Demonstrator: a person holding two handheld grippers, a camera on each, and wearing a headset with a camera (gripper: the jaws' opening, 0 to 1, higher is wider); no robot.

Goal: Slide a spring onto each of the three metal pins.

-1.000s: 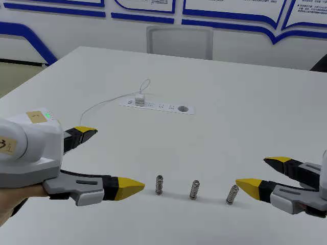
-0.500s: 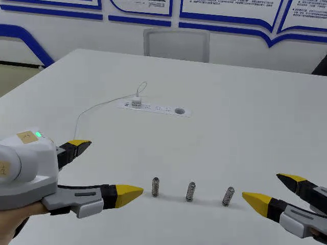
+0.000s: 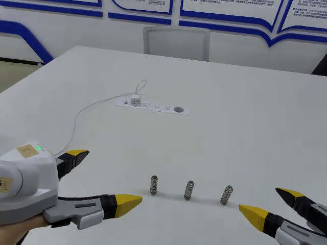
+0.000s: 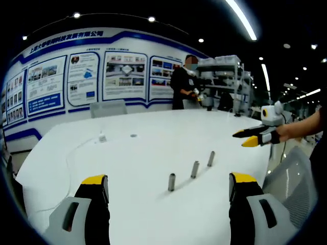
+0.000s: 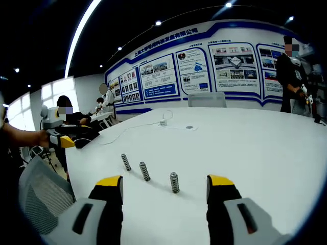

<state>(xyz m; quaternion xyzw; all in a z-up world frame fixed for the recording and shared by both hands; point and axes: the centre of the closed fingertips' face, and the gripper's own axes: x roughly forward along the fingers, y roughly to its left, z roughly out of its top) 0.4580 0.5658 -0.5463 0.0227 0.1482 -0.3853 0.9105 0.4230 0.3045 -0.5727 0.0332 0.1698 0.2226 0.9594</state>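
Although both the left gripper point(image 3: 111, 176) and the right gripper point(image 3: 260, 199) gape empty, three springs point(image 3: 189, 191) stand in a row on the table point(image 3: 230, 127) between them, apparently already on pins point(image 3: 154, 178); light, springy, probably slippery: pinch gently mid-coil.

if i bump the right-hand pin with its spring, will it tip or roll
It probably tips easily: the right-hand pin stands tall and thin on the smooth table and appears to lean slightly. Once down it would likely roll, being round. Its spring might then slide off.
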